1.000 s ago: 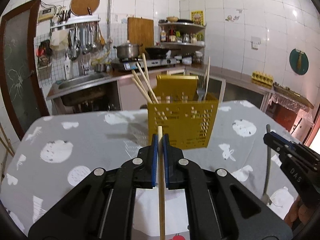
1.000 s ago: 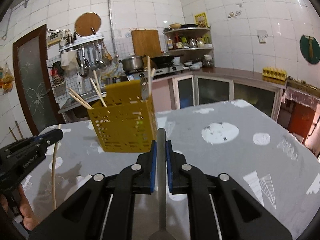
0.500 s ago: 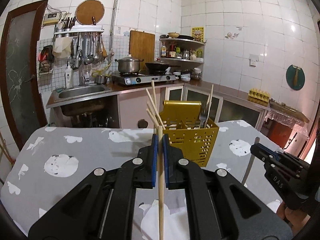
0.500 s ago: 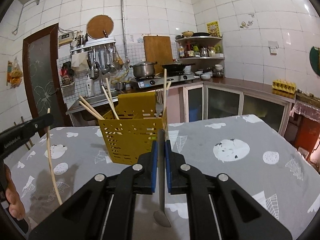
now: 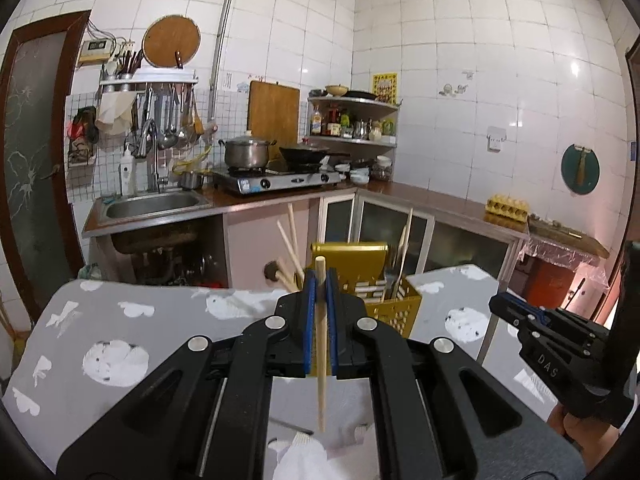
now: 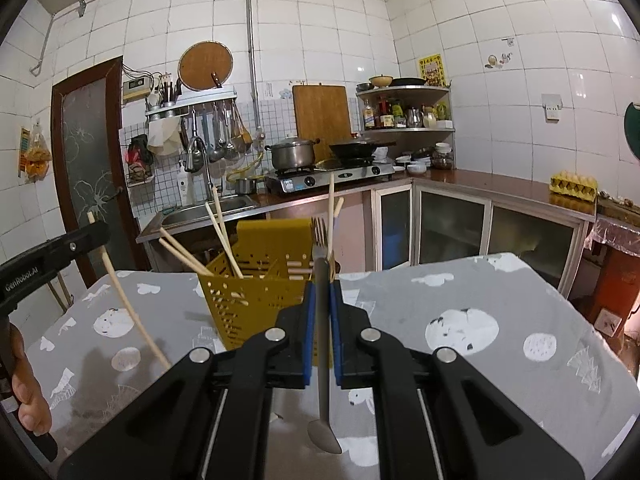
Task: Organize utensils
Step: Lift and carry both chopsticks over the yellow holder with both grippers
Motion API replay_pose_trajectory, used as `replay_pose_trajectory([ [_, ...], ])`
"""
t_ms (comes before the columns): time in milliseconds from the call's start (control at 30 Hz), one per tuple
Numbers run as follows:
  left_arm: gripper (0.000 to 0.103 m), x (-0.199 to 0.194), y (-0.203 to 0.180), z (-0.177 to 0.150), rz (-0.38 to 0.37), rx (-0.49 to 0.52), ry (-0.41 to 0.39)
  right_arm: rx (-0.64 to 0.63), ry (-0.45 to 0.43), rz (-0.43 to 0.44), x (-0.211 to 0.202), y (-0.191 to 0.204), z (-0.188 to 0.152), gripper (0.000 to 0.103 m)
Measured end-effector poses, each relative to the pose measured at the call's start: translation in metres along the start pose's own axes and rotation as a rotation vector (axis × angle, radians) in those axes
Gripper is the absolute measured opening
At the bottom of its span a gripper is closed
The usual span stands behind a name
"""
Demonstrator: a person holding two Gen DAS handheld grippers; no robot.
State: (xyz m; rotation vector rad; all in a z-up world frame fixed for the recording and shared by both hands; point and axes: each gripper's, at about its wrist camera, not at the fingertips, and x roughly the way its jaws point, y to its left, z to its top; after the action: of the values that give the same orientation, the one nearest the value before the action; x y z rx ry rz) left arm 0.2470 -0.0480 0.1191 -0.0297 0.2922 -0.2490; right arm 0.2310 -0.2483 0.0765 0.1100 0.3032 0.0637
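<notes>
A yellow perforated utensil basket (image 6: 256, 296) stands on the grey patterned tablecloth (image 6: 500, 312), holding several wooden chopsticks (image 6: 220, 232) and a fork (image 6: 319, 236). It also shows in the left wrist view (image 5: 394, 304). My left gripper (image 5: 319, 280) is shut on a wooden chopstick (image 5: 321, 360), held upright well above the table; it shows at the left of the right wrist view (image 6: 96, 232). My right gripper (image 6: 321, 292) is shut on a metal spoon (image 6: 322, 380), bowl end hanging down, near the basket; it shows in the left wrist view (image 5: 500, 304).
Behind the table runs a counter with a sink (image 5: 152, 204), a gas stove with a pot (image 5: 245, 152) and a wok, a corner shelf of bottles (image 5: 352, 124) and an egg tray (image 5: 506, 208). A dark door (image 6: 88, 152) is at the left.
Both grippers have risen and pulled back from the basket, each still holding its utensil. The basket now sits lower and smaller in both views.
</notes>
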Motion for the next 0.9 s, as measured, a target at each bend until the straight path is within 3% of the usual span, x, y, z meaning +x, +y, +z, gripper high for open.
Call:
replay_pose_trajectory([
  [200, 0.004, 0.0, -0.004, 0.032, -0.011, 0.002, -0.047, 0.004, -0.03, -0.001, -0.002, -0.004, 0.024, 0.008],
  [400, 0.004, 0.006, -0.012, 0.088, -0.024, 0.013, -0.098, 0.005, -0.086, 0.015, -0.003, -0.003, 0.073, 0.008],
  [600, 0.004, 0.034, -0.011, 0.132, 0.015, 0.007, -0.152, 0.026, -0.134, 0.028, 0.019, 0.002, 0.12, 0.008],
  [767, 0.004, 0.075, -0.005, 0.136, 0.041, 0.01, -0.136, 0.026, -0.128, 0.037, 0.054, 0.011, 0.136, 0.007],
  [900, 0.004, 0.114, 0.002, 0.111, 0.044, -0.005, -0.068, 0.033, -0.105, 0.041, 0.082, 0.011, 0.127, 0.007],
])
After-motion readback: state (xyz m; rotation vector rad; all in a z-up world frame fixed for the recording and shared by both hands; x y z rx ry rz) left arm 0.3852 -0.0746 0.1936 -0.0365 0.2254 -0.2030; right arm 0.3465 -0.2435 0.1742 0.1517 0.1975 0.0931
